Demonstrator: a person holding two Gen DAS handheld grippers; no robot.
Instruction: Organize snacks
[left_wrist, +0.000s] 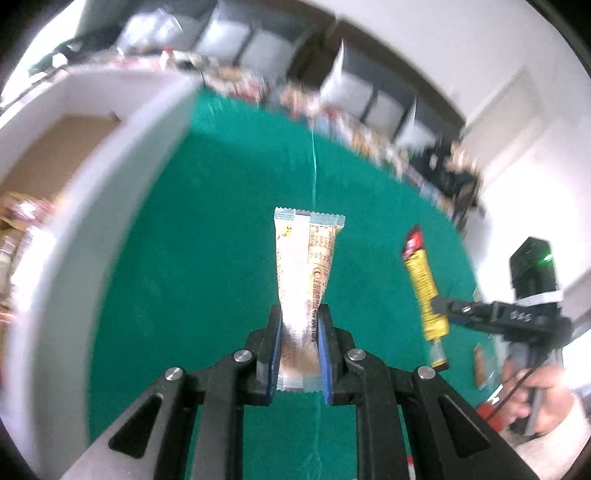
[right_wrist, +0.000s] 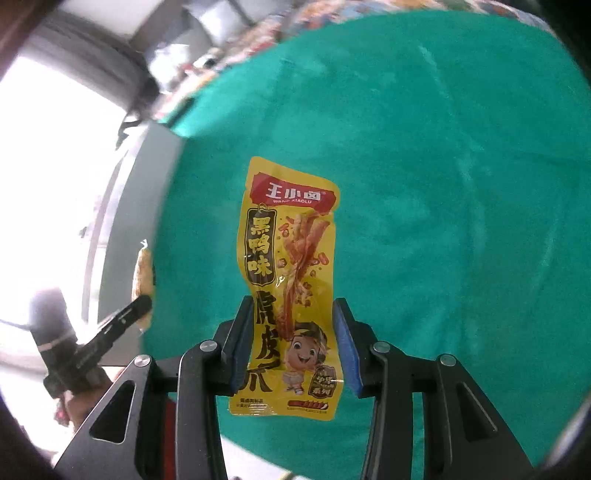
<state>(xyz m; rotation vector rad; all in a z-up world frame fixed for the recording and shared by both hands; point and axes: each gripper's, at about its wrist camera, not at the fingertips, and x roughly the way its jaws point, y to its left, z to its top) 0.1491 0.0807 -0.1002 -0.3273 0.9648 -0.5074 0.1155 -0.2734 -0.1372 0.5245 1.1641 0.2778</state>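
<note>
While lifted, beige snack bar (left_wrist: 304, 280) pinched | yellow pouch (right_wrist: 288, 291) crinkled

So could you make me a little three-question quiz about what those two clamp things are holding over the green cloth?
1. True or false: the left gripper is shut on a bright red drink can.
2. What colour is the packet in the right gripper?
A. yellow
B. blue
C. white
3. Fill in: the white box stands at the edge of the ____ cloth.

Key
1. False: it pinches a slim beige and silver snack bar between its fingers.
2. A. The yellow packet hangs between the fingers, lifted off the cloth.
3. Green.
</note>
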